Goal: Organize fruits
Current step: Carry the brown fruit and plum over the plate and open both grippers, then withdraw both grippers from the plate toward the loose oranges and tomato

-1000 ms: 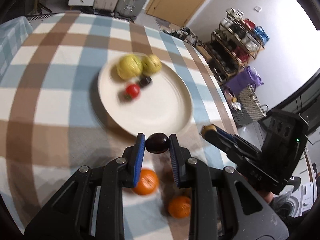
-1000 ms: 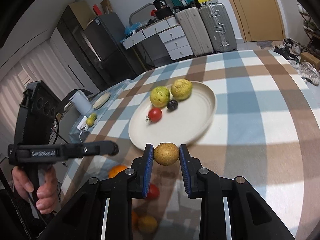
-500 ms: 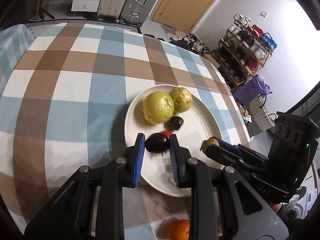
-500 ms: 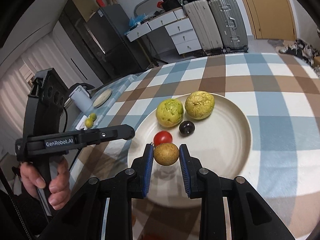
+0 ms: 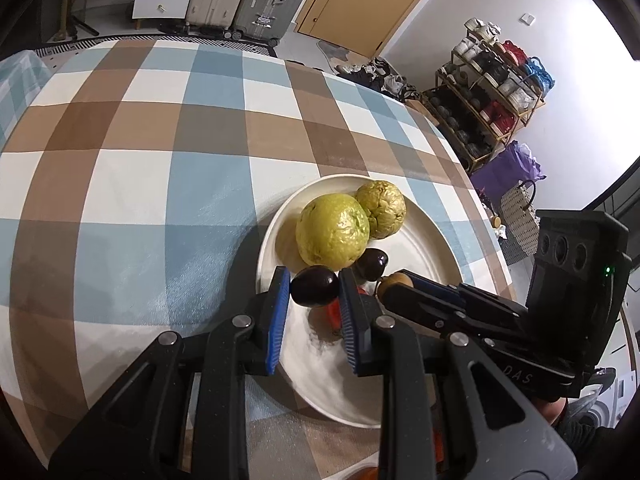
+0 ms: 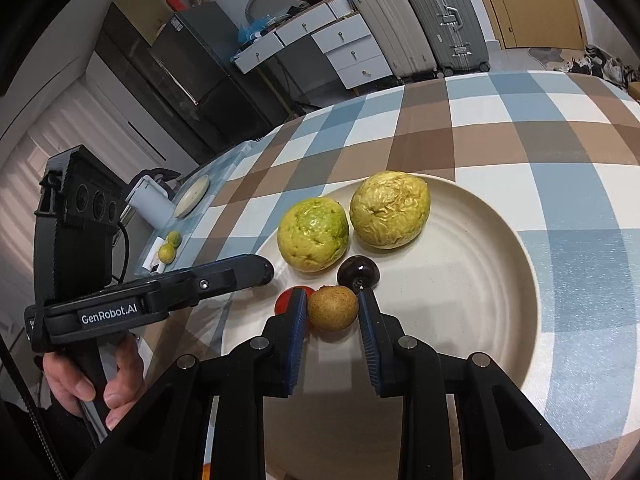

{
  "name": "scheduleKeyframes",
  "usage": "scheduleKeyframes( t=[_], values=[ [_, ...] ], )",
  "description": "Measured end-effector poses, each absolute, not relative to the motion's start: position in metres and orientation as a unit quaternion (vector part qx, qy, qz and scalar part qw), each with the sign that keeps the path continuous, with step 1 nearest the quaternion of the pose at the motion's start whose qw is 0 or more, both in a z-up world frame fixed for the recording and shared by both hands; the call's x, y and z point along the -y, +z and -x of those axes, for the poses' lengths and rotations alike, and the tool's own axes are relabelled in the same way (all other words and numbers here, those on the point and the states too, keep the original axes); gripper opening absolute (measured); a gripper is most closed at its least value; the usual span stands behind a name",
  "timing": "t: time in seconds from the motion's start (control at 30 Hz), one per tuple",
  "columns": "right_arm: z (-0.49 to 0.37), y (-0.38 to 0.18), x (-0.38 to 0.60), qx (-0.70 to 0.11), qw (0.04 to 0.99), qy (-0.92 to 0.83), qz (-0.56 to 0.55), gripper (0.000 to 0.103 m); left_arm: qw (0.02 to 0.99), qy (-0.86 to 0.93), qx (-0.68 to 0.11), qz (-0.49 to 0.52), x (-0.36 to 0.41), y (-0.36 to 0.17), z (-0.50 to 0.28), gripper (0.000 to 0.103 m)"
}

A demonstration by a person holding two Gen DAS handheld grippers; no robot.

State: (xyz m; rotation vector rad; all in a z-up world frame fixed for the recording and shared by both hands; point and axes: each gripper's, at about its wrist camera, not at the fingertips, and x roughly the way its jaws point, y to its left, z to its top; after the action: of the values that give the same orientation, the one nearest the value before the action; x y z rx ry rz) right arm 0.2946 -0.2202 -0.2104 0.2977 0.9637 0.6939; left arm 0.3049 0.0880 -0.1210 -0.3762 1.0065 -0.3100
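Note:
My left gripper [image 5: 314,282] is shut on a dark plum-like fruit [image 5: 314,294] held just over the near left rim of the white plate [image 5: 442,240]. My right gripper [image 6: 332,300] is shut on a small brown round fruit [image 6: 332,314] above the plate's [image 6: 520,280] near left part. On the plate lie a green fruit [image 6: 313,239], a wrinkled yellow fruit [image 6: 390,209], a second dark fruit [image 6: 357,272] and a red fruit [image 6: 285,300], half hidden by my fingers. The two grippers sit side by side; the left gripper's tip [image 6: 262,273] is left of the right one.
The checked tablecloth [image 5: 160,168] runs far left and back. An orange fruit [image 5: 366,474] peeks out at the near edge. A hand [image 6: 92,380] grips the left tool. Suitcases [image 6: 420,20], drawers, a shoe rack [image 5: 492,88] and a side table with small green fruits [image 6: 167,249] stand beyond.
Both grippers have moved forward from the table's near edge to over the plate, each still carrying its fruit. The oranges on the cloth have dropped out of view.

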Motion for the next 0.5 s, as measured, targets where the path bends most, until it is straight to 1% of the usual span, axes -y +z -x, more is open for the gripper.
scheduleKeyframes(
  t=[0.1,0.13,0.17,0.2,0.23,0.27,0.33,0.4,0.5],
  values=[
    [-0.296,-0.211,0.218,-0.455,0.817,0.326,-0.141,0.027,0.844,-0.147,-0.479,0.189,-0.089,-0.123,-0.307,0.022],
    [-0.297,-0.212,0.217,-0.456,0.816,0.326,-0.142,0.029,0.843,-0.146,-0.479,0.197,-0.091,-0.123,-0.306,0.022],
    [-0.297,-0.212,0.217,-0.456,0.815,0.326,-0.143,0.032,0.843,-0.149,-0.476,0.202,-0.091,-0.122,-0.305,0.022],
    [-0.296,-0.211,0.217,-0.456,0.815,0.327,-0.146,0.041,0.844,-0.151,-0.473,0.202,-0.091,-0.121,-0.303,0.022],
    [-0.296,-0.210,0.218,-0.454,0.815,0.328,-0.149,0.046,0.847,-0.148,-0.471,0.199,-0.091,-0.119,-0.301,0.023],
    [-0.294,-0.208,0.220,-0.449,0.816,0.331,-0.155,0.046,0.850,-0.146,-0.468,0.195,-0.091,-0.117,-0.298,0.024],
    [-0.292,-0.205,0.222,-0.442,0.820,0.328,-0.157,0.050,0.854,-0.145,-0.462,0.193,-0.090,-0.112,-0.292,0.033],
    [-0.289,-0.201,0.226,-0.437,0.821,0.330,-0.163,0.050,0.856,-0.143,-0.459,0.192,-0.091,-0.108,-0.287,0.038],
    [-0.283,-0.193,0.231,-0.429,0.824,0.331,-0.167,0.054,0.862,-0.132,-0.453,0.186,-0.090,-0.101,-0.277,0.039]
  ],
)
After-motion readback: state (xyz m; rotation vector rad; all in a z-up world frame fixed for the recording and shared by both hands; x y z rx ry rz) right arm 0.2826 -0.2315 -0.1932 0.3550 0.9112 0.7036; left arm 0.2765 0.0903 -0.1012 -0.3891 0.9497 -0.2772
